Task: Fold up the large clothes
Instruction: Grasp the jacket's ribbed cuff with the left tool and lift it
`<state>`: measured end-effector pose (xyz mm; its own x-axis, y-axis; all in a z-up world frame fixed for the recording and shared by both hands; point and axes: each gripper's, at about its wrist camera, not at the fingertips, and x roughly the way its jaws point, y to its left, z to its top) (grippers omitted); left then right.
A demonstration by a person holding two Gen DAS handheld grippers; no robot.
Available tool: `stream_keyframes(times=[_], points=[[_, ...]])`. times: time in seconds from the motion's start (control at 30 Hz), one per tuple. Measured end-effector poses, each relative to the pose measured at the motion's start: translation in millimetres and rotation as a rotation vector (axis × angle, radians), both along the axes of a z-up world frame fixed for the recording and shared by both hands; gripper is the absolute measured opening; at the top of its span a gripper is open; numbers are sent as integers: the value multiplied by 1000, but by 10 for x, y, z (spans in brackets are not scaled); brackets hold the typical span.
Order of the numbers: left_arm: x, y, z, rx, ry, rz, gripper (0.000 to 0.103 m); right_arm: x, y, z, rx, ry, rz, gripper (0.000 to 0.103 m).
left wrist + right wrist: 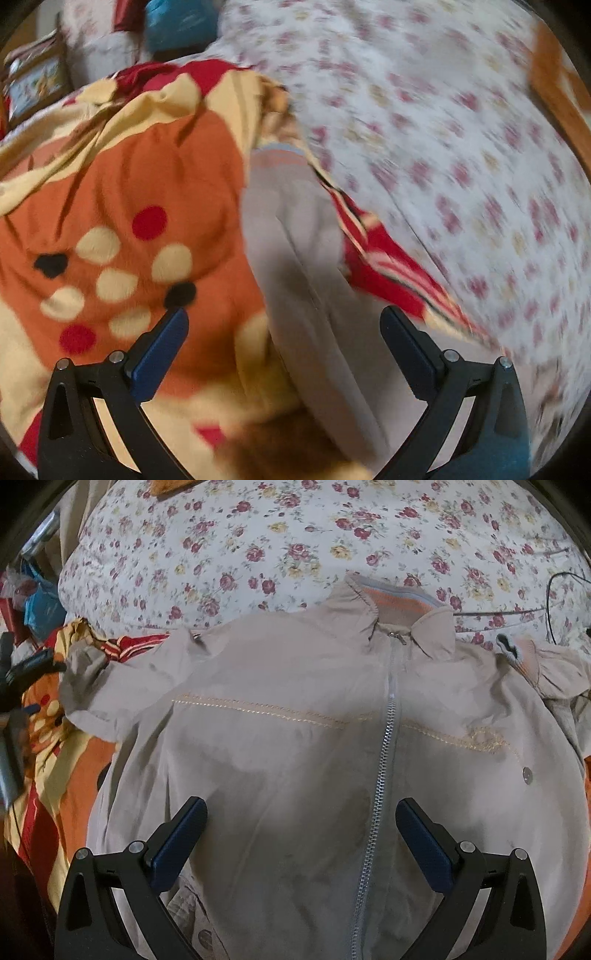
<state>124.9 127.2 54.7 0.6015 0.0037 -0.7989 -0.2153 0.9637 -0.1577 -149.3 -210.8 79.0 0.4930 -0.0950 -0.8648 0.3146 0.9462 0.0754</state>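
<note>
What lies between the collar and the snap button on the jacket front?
The zipper and a stitched orange line cross that stretch of jacket; right wrist view.

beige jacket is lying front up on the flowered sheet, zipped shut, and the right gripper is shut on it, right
Not quite: the right gripper is open, its fingers spread above the jacket and holding nothing, as the right wrist view shows. The jacket does lie front up, zipped, on the flowered sheet.

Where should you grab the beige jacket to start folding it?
Probably the beige jacket by its right sleeve cuff, coming in from the right side. That sleeve sticks out loose past the body, bunched up, so the open right hand-held gripper can pinch its edge and fold inward.
</note>
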Motion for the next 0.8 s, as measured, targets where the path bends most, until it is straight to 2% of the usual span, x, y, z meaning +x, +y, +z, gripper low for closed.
stream_keyframes(times=[0.07, 0.13, 0.17, 0.23, 0.3, 0.37, 0.4, 0.5, 0.67, 0.73, 0.8], points=[[157, 70, -58, -11, -11, 20, 103, 10, 5, 2, 1, 4, 6, 102], [311, 65, -114, 15, -4, 19, 103, 17, 1, 4, 9, 5, 5, 102], [362, 63, -132, 30, -2, 17, 98, 20, -1, 2, 12, 5, 6, 102], [463, 36, -176, 55, 6, 3, 74, 36, 0, -6, 14, 12, 9, 102], [550, 33, -248, 33, 50, -27, 13, 36, 4, -4, 18, 16, 15, 102], [542, 50, -259, -25, 72, -45, 8, 25, -7, 9, 19, 13, 14, 102], [481, 56, -210, -54, 50, -52, 3, 9, -23, 22, 21, 7, 11, 102], [216, -56, 47, -128, -13, -123, 2, -59, -72, 75, 30, -14, -3, 102], [-315, -695, 635, -160, -124, -336, 2, -222, -225, 154, 52, -49, -54, 102], [-592, -1112, 841, -195, -148, -447, 2, -326, -305, 194, 67, -73, -84, 102], [-787, -1443, 896, -212, -152, -531, 2, -387, -372, 235, 74, -82, -105, 102]])
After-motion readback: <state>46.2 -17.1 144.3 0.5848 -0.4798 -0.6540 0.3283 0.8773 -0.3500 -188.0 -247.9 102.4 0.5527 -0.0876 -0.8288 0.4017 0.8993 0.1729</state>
